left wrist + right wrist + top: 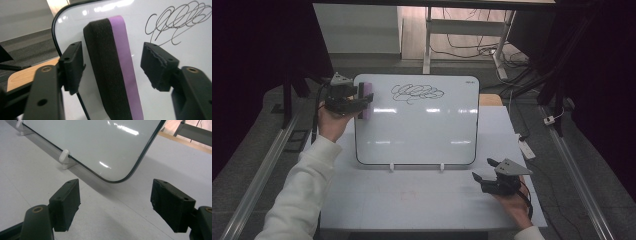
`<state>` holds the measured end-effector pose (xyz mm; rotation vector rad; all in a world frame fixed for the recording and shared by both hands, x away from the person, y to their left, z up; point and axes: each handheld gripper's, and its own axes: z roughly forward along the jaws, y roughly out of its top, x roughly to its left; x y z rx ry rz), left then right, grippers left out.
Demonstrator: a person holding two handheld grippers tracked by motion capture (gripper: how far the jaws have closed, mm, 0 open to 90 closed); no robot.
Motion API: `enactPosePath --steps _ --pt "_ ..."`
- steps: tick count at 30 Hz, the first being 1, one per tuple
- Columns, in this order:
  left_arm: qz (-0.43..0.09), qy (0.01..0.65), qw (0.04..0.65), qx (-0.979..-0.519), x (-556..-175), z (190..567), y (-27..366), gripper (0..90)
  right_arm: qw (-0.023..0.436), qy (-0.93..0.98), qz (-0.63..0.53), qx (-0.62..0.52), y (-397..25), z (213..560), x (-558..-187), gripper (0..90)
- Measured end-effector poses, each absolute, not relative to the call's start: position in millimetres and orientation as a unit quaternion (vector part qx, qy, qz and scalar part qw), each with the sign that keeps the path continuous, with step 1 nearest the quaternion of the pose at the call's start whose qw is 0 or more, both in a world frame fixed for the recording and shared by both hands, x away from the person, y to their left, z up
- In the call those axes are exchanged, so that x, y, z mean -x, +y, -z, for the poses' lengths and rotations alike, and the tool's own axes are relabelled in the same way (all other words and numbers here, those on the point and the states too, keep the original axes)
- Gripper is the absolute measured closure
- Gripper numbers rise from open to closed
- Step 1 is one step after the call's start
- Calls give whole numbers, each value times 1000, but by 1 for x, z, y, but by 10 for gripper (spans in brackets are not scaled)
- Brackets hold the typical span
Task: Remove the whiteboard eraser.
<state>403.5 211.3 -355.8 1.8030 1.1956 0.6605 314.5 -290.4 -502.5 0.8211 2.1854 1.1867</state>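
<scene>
Whiteboard (422, 135) standing tilted on two small white feet (391, 167) on the grey tabletop (412, 200), seen whole from the high view, with a black scribble (417, 93) near its top edge. The left gripper (364, 100), held in the person's left hand (332, 122) with a white sleeve (302, 195) behind it, is raised to the board's upper left corner, where a purple-backed eraser (366, 101) sits against the board face. The right gripper (482, 170) rests low on the tabletop near the board's lower right corner, apart from the board.

The left gripper view adds the detail of the grasp: the eraser (115, 70), black felt on one side and purple on the other, stands between the two jaws, which are spread wide on either side of it with a gap showing at each; whether either pad touches it cannot be told. The scribble (175, 22) lies just beyond, on the purple side.

The right gripper view shows that gripper's jaws wide apart with nothing between them, pointing at the board's rounded lower corner (117, 180) and one white foot (64, 157).
</scene>
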Motion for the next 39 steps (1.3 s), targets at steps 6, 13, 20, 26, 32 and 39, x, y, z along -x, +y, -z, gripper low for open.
enactPosePath --steps 6,13,20,26,32,39 --pt "-272 482 425 -717 -407 356 210 524 260 807 -435 -304 -290 503 -314 232" --pt "-270 486 426 -714 -406 354 210 579 262 807 -434 -303 -290 503 -314 232" --pt "-266 483 434 -713 -399 349 211 602 265 806 -434 -303 -290 503 -314 232" --pt "-257 464 451 -717 -381 344 212 603 266 805 -435 -303 -290 503 -314 232" --pt "-254 445 459 -726 -360 351 210 602 265 804 -437 -305 -290 502 -314 232" --pt "-240 416 473 -739 -330 367 203 601 266 802 -440 -305 -290 501 -313 232"
